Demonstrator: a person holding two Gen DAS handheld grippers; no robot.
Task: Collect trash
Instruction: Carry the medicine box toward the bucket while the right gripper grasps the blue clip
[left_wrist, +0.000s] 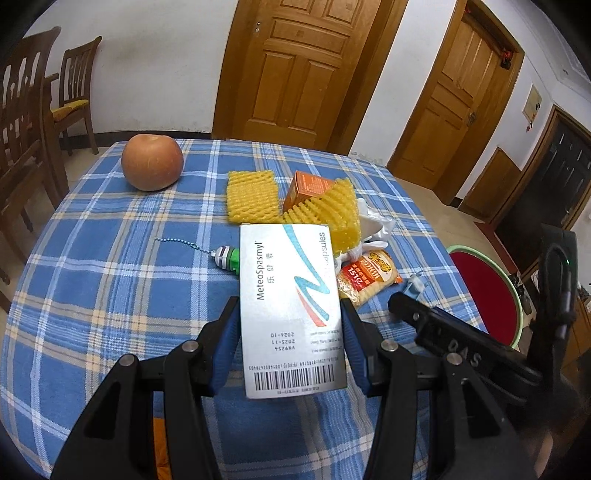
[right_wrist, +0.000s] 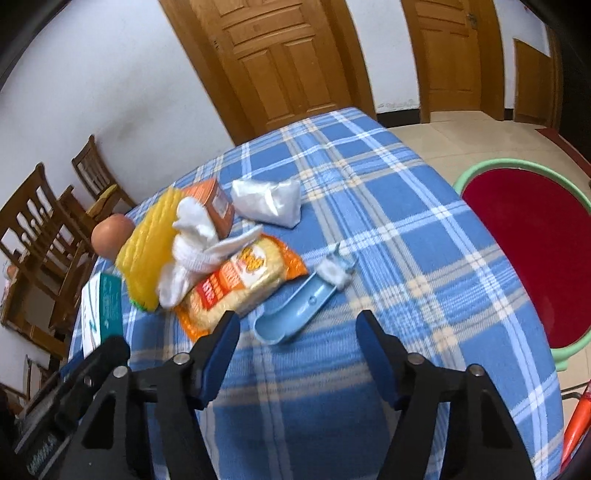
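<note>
Left tongs (left_wrist: 290, 314) pinch the box (left_wrist: 291, 306) above the plaid surface (left_wrist: 110, 295). Right tongs (right_wrist: 295, 328) spread, empty; wrapper (right_wrist: 240, 284) and tray (right_wrist: 295, 310) just ahead. Basin (right_wrist: 524, 258) right; doors (right_wrist: 280, 59) beyond.

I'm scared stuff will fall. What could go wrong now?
The left gripper pinches the white box only at its near end, so it might tilt or slip out. The open right gripper hangs near the blue case and snack bag; it might nudge them toward the table edge.
</note>
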